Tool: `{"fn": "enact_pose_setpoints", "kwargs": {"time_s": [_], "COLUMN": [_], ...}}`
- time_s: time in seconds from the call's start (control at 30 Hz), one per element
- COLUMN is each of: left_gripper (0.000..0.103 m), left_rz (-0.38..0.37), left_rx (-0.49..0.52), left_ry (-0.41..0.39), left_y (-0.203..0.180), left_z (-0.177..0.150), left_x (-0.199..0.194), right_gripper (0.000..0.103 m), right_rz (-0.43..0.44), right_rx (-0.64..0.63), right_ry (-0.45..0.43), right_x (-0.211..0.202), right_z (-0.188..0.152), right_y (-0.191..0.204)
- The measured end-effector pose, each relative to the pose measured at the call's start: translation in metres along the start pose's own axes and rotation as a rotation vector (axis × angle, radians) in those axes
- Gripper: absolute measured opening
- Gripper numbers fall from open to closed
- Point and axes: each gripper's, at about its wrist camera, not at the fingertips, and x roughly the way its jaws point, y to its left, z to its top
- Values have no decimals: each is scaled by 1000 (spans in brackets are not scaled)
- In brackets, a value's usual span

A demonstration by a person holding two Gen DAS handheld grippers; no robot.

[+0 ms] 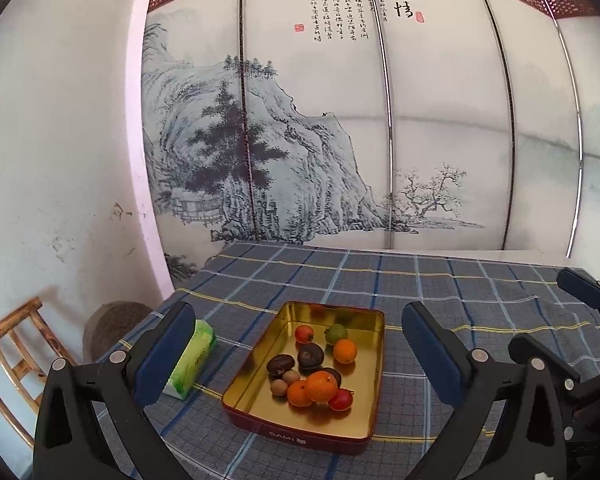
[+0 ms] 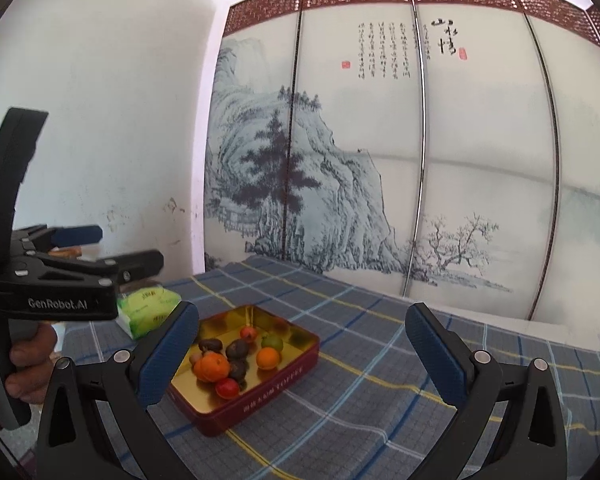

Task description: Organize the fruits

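Blue plaid cloth [image 1: 440, 292] covers my table, painted screen [image 1: 340, 128] behind. The fruit [image 1: 320, 386] sits in the gold tin [image 1: 374, 364] mid-table, tissue pack [image 1: 192, 360] beside. Left gripper [image 1: 300, 354] and right gripper [image 2: 302, 354] both gape, holding nothing.

One gold-lined tin [image 1: 374, 344] sits on one blue plaid tablecloth [image 1: 460, 292]. Inside it are three oranges [image 1: 321, 386], two small red fruits [image 1: 304, 334], one green fruit [image 1: 336, 333], two small tan round fruits [image 1: 291, 377], and at least three dark brown pieces [image 1: 310, 355]; one is partly hidden, so that count is uncertain. One green tissue pack [image 1: 194, 354] lies beside the tin. Two grippers are visible, the left gripper [image 1: 299, 354] and the right gripper [image 2: 302, 352].
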Motion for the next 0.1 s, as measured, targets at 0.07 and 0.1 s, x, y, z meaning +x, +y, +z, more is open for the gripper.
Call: {"fn": "enact_pose_setpoints", "kwargs": {"time_s": [0.07,0.1], "left_gripper": [103,103], "left_rz": [2,3], "left_rx": [10,13], "left_ry": [4,12], "left_y": [-3,-4], "left_z": [-1,-1], "left_x": [1,2], "right_gripper": [103,103], "right_rz": [-4,-16], "right_rx": [-6,-15], "right_ry": [34,63], "right_x": [5,9], "right_z": [-9,-14], "right_y": [-8,-14]}}
